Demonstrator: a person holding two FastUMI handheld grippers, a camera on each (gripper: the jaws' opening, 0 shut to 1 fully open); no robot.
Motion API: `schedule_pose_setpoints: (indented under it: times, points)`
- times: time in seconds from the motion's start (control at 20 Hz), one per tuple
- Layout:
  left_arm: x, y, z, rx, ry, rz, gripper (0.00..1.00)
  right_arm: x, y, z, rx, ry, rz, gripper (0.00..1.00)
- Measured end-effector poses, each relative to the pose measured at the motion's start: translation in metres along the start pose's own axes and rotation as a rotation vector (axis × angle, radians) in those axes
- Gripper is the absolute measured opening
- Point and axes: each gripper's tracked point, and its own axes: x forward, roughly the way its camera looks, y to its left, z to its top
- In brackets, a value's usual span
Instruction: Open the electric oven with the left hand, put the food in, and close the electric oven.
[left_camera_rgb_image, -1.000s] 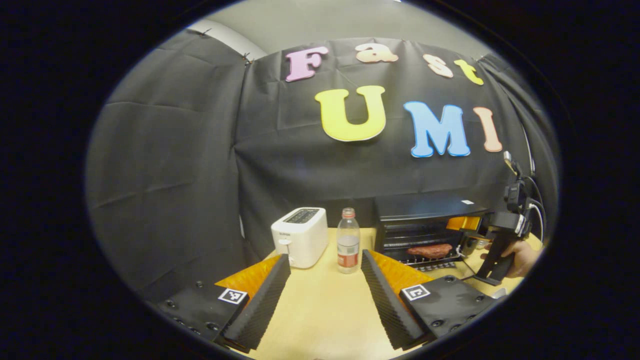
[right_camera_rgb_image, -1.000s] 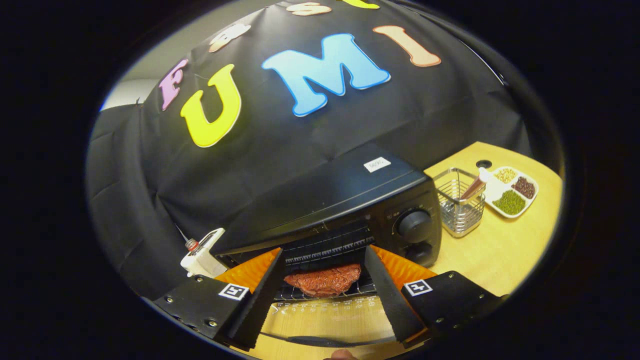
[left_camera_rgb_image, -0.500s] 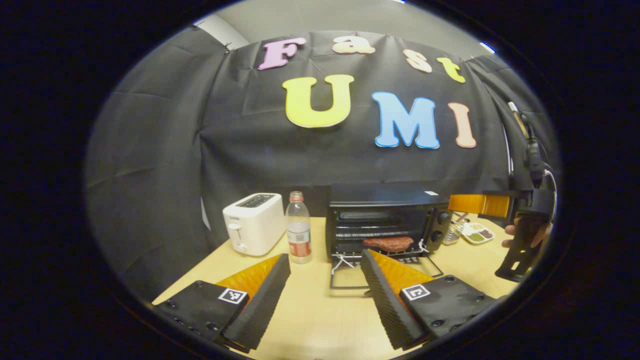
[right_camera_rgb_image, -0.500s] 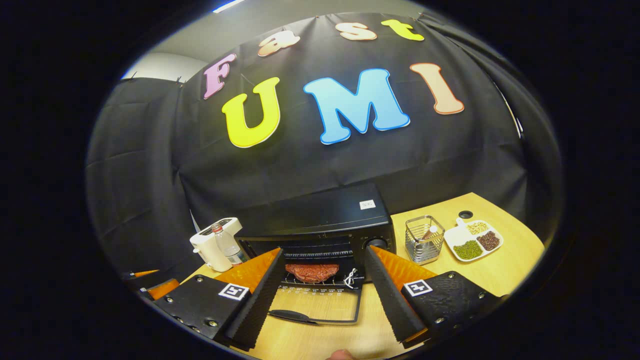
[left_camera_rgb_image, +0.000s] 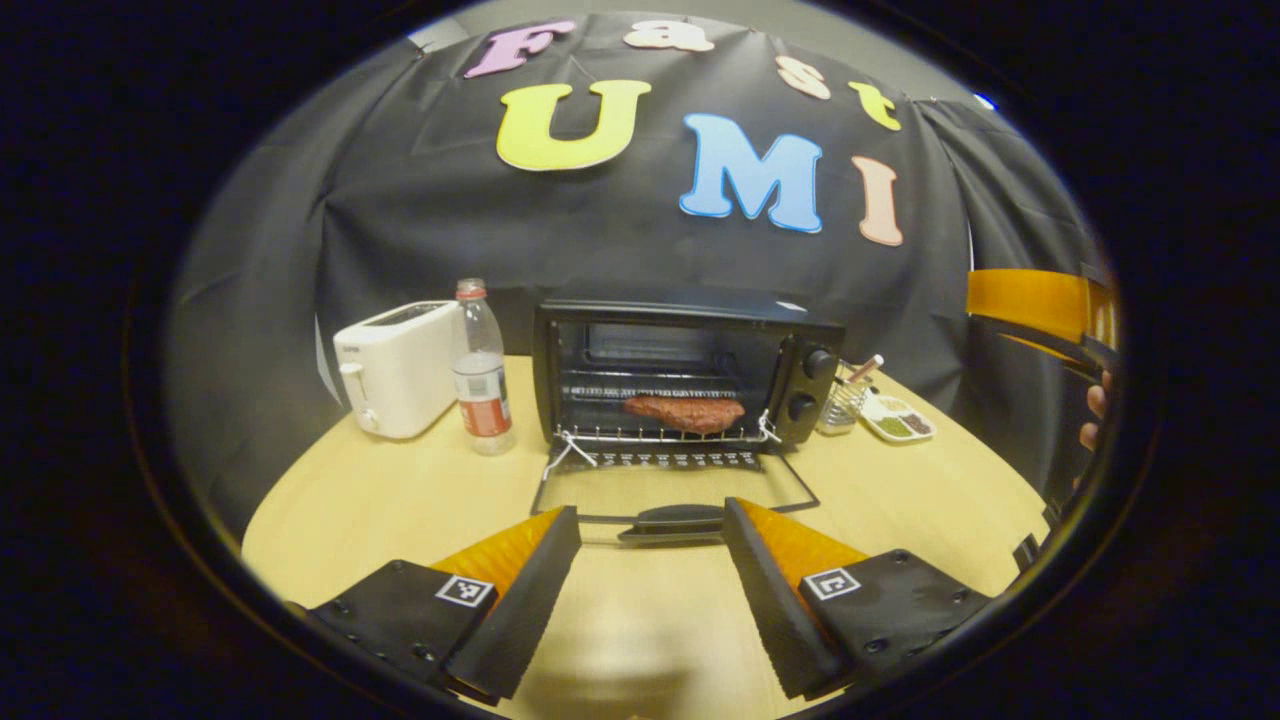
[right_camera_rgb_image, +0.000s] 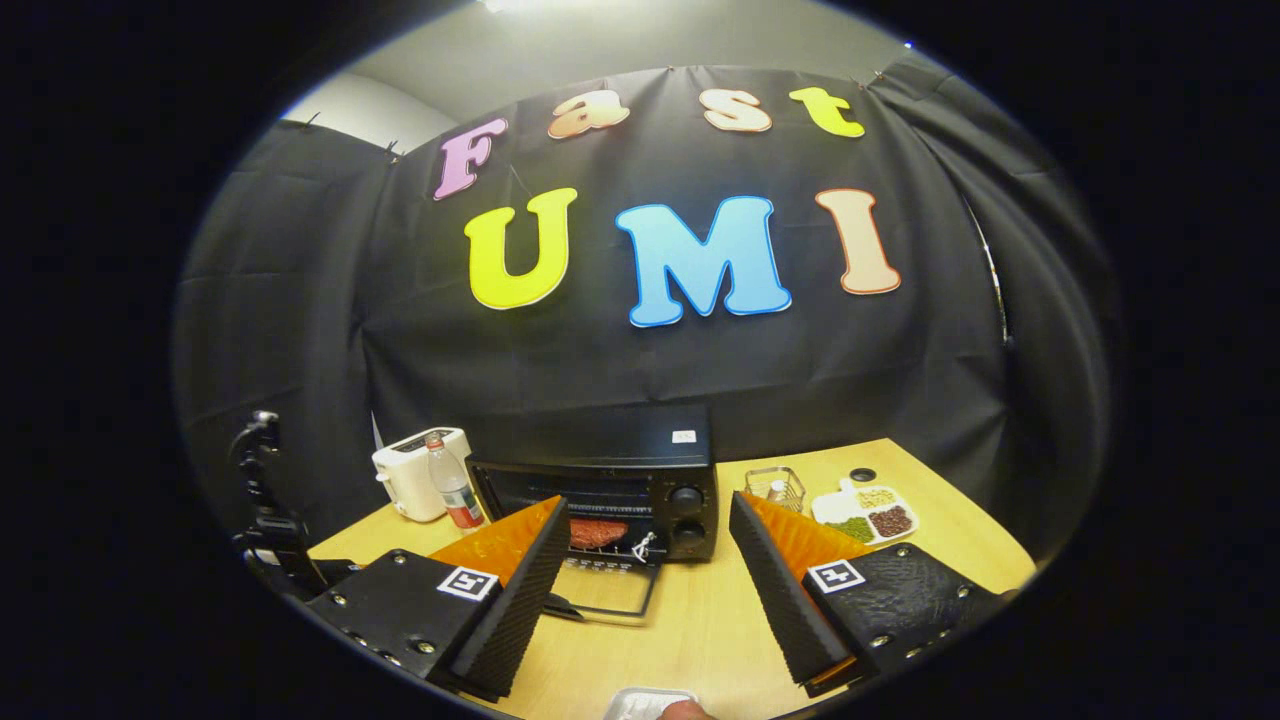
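Now you are at the closing step: the food (left_camera_rgb_image: 685, 412) lies on the rack inside the electric oven (left_camera_rgb_image: 685, 368), whose door (left_camera_rgb_image: 672, 490) hangs flat open. Your left gripper (left_camera_rgb_image: 650, 580) hovers low before the door handle (left_camera_rgb_image: 672, 520), fingers wide and empty; lift that handle. Your right gripper (right_camera_rgb_image: 648, 590) is well back, spread wide, empty.

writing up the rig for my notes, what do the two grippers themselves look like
Both look alike. The left gripper and right gripper each have two wedge-shaped fingers with black ribbed pads, orange outer sides, and black bolted mounts bearing a small square black-and-white marker.
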Motion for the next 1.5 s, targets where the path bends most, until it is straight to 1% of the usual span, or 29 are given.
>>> schedule_pose_setpoints:
  times: [0.2, 0.35, 0.4, 0.45, 0.5, 0.6, 0.7, 0.85, 0.9, 0.95, 1.0, 1.05, 1.1, 1.15, 1.2, 1.25, 1.3, 1.35, 1.5]
  points:
    - [0.024, -0.016, -0.031, -0.008, 0.105, -0.019, 0.97, -0.022, -0.025, -0.001, -0.003, 0.001, -0.062, 0.97]
    - [0.040, -0.021, -0.057, -0.017, 0.188, -0.019, 0.97, -0.033, -0.039, -0.004, 0.002, 0.008, -0.111, 0.97]
    - [0.044, -0.022, -0.064, -0.024, 0.210, -0.021, 1.00, -0.036, -0.043, -0.004, 0.006, 0.009, -0.124, 0.97]
    - [0.048, -0.022, -0.068, -0.029, 0.227, -0.019, 1.00, -0.039, -0.047, -0.005, 0.006, 0.011, -0.136, 0.97]
    - [0.052, -0.023, -0.073, -0.036, 0.244, -0.023, 0.97, -0.042, -0.050, -0.007, 0.004, 0.016, -0.146, 0.97]
    - [0.063, -0.023, -0.081, -0.043, 0.271, -0.022, 0.97, -0.049, -0.057, -0.012, -0.003, 0.027, -0.166, 0.97]
    - [0.071, -0.020, -0.088, -0.043, 0.293, -0.004, 0.97, -0.055, -0.063, -0.018, -0.006, 0.044, -0.180, 0.97]
    - [0.083, -0.019, -0.085, -0.008, 0.286, 0.015, 1.00, -0.059, -0.069, -0.021, 0.004, 0.061, -0.196, 0.97]
    - [0.087, -0.019, -0.082, 0.016, 0.281, 0.018, 0.93, -0.061, -0.069, -0.021, 0.006, 0.065, -0.199, 0.97]
    - [0.090, -0.019, -0.081, 0.034, 0.281, 0.023, 0.98, -0.061, -0.070, -0.022, 0.003, 0.064, -0.200, 0.97]
    - [0.089, -0.019, -0.082, 0.043, 0.285, 0.032, 0.98, -0.061, -0.070, -0.021, -0.002, 0.063, -0.202, 0.97]
    - [0.090, -0.019, -0.082, 0.050, 0.277, 0.035, 0.95, -0.060, -0.069, -0.020, -0.004, 0.060, -0.200, 0.97]
    - [0.091, -0.019, -0.081, 0.048, 0.266, 0.035, 0.98, -0.059, -0.068, -0.019, -0.004, 0.056, -0.197, 0.97]
    - [0.091, -0.019, -0.080, 0.045, 0.264, 0.034, 0.97, -0.058, -0.065, -0.018, -0.005, 0.054, -0.191, 0.97]
    - [0.090, -0.019, -0.080, 0.044, 0.264, 0.035, 1.00, -0.056, -0.063, -0.017, -0.009, 0.053, -0.186, 0.97]
    - [0.089, -0.019, -0.076, 0.047, 0.258, 0.035, 0.97, -0.056, -0.062, -0.016, -0.016, 0.051, -0.181, 0.97]
    - [0.087, -0.019, -0.074, 0.050, 0.250, 0.034, 0.97, -0.055, -0.061, -0.015, -0.021, 0.047, -0.180, 0.97]
    - [0.085, -0.020, -0.070, 0.052, 0.238, 0.032, 1.00, -0.054, -0.060, -0.016, -0.025, 0.045, -0.179, 0.97]
    - [0.077, -0.020, -0.056, 0.027, 0.199, 0.025, 1.00, -0.051, -0.054, -0.021, -0.022, 0.059, -0.164, 0.97]
